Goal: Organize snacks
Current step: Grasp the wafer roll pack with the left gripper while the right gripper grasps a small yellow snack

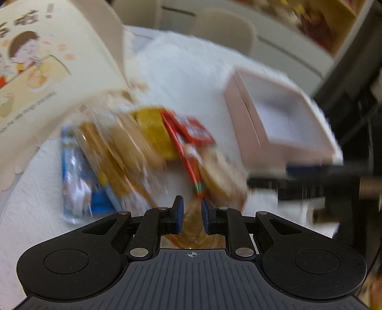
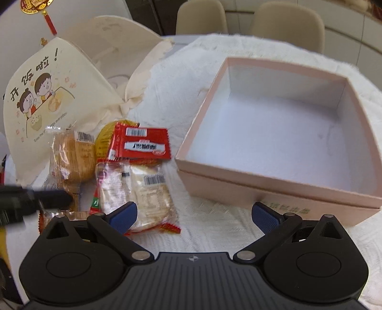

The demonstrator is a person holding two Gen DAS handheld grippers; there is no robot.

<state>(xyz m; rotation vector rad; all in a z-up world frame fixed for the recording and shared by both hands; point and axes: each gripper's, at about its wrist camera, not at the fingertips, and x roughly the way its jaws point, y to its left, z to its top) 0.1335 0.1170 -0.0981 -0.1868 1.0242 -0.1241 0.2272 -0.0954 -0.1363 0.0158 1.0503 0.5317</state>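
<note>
- My left gripper [image 1: 192, 215] sits at the bottom centre of the left wrist view, its 2 blue pads close together with a narrow gap.
- A clear-wrapped golden snack [image 1: 195, 229] lies in that gap; blur keeps me from telling whether the pads press on it, so I cannot say if it is held.
- My right gripper [image 2: 194, 214] is at the lower centre of the right wrist view, jaws spread wide and released, with only the white cloth [image 2: 214, 229] between the pads.
- The counter [image 2: 174, 45] shows as a grey strip at the upper centre, past the cloth's edge.
- The snack pile [image 2: 114, 164] lies at centre left of the right wrist view, on the cloth.
- In it, a red packet [image 2: 140, 144] rests on top, a yellow packet [image 2: 105, 140] just beside it on the left, and a pale cracker packet [image 2: 148, 193] below, touching my right gripper's left pad in the picture.
- A blue packet [image 1: 76, 171] shows at the left of the left wrist view, partly under the golden ones.
- The pink box [image 2: 274, 143] stands open at the right of the right wrist view, its white inside bare, just beside the pile.
- A cream bag with a cartoon print [image 2: 47, 95] stands at the upper left, behind the pile.
- 2 beige chairs [image 2: 286, 21] are along the top edge.
</note>
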